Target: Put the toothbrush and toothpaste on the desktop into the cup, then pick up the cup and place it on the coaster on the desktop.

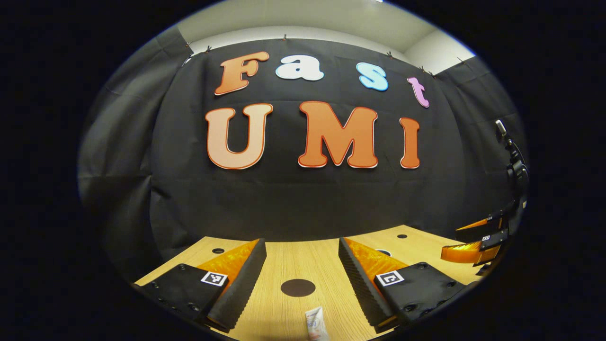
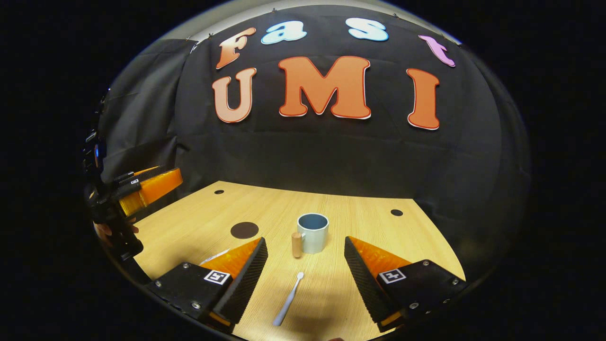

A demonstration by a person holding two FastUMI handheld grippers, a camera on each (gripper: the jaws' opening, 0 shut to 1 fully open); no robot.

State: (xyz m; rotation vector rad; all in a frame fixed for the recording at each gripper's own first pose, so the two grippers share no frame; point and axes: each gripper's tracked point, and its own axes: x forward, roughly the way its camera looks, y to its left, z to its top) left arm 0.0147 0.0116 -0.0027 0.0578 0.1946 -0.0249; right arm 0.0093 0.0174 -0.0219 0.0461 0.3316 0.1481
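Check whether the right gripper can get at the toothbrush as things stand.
Probably yes. The right gripper is open and the toothbrush lies flat on the desk between its fingers, apart from the cup, with nothing lying over it.

I am working in a recording booth, not a home: black cloth [image 2: 331, 156] hangs as walls on all sides of my pale wooden table [image 2: 360, 218], which has small round holes, and plain white room wall [image 1: 303, 23] shows above the cloth.
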